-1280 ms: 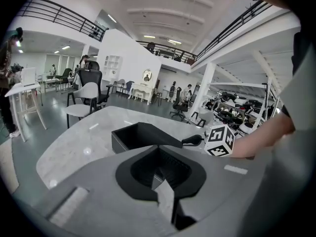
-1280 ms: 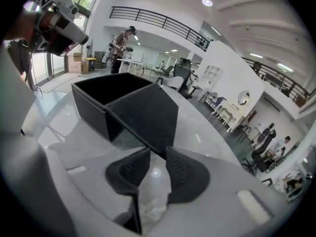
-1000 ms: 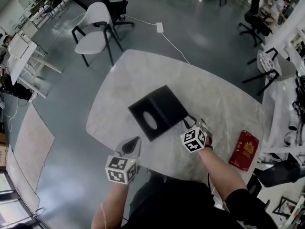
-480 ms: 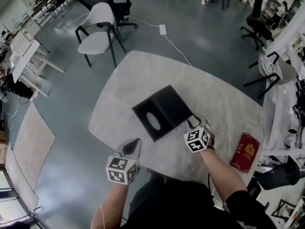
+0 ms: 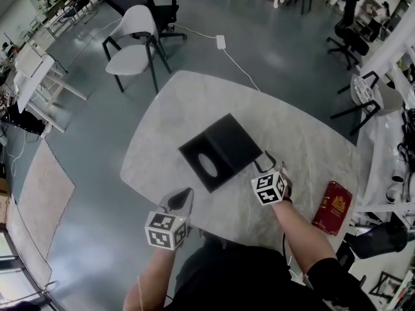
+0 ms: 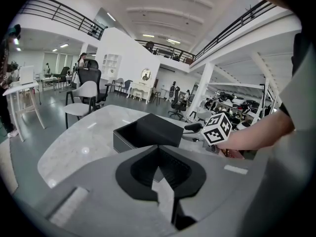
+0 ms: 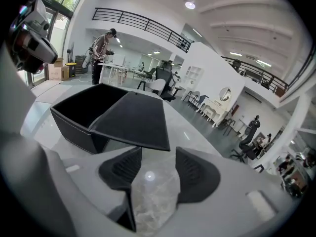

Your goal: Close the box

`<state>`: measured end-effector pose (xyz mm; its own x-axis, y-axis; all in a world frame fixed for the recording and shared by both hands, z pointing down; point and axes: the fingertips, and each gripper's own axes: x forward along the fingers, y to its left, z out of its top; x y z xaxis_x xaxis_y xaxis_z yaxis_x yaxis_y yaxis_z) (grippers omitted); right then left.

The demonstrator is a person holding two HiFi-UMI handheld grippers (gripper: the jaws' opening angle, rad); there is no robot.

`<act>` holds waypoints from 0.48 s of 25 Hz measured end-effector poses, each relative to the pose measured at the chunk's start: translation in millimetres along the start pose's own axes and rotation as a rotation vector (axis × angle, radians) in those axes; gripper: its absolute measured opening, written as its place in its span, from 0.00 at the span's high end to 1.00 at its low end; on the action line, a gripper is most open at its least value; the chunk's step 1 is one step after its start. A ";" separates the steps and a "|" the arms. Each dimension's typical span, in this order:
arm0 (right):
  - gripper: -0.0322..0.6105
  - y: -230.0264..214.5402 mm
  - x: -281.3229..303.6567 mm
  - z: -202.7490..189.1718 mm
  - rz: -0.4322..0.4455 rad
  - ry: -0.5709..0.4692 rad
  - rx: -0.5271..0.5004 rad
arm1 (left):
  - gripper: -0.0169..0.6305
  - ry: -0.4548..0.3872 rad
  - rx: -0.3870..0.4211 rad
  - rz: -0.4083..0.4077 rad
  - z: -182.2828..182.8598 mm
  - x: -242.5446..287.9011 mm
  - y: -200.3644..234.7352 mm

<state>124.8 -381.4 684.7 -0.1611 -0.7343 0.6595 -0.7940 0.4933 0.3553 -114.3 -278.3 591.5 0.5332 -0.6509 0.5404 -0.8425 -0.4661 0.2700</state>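
Note:
A black box (image 5: 206, 162) stands open in the middle of the marble table (image 5: 194, 102). Its lid (image 5: 232, 141) sticks out from the rim toward my right gripper (image 5: 266, 159). In the right gripper view the box (image 7: 81, 117) is ahead at the left and the lid's edge (image 7: 143, 132) hangs just beyond my right gripper (image 7: 158, 154). Its jaws are opening, with nothing between them. My left gripper (image 5: 179, 198) hovers at the table's near edge, apart from the box, with its tips together. In the left gripper view the left gripper (image 6: 158, 148) points at the box (image 6: 143, 132) and at the right gripper (image 6: 193, 128).
A red book (image 5: 332, 204) lies at the table's right edge. A white chair (image 5: 133, 44) stands on the floor beyond the far left of the table, and a white cable (image 5: 235, 60) runs across the floor behind it. Desks and office chairs ring the room.
My right gripper's jaws have spread apart beside the lid's edge. The box and my left gripper stay where they were.

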 end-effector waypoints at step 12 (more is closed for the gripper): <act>0.61 -1.3 -24.1 30.0 0.000 -0.098 -0.009 | 0.96 -0.020 -0.006 -0.003 -1.4 -9.3 -6.7</act>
<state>112.2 -378.3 648.5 -0.2184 -0.7761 0.5916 -0.7886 0.4974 0.3614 -113.7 -268.2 585.7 0.5368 -0.6617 0.5234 -0.8415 -0.4642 0.2763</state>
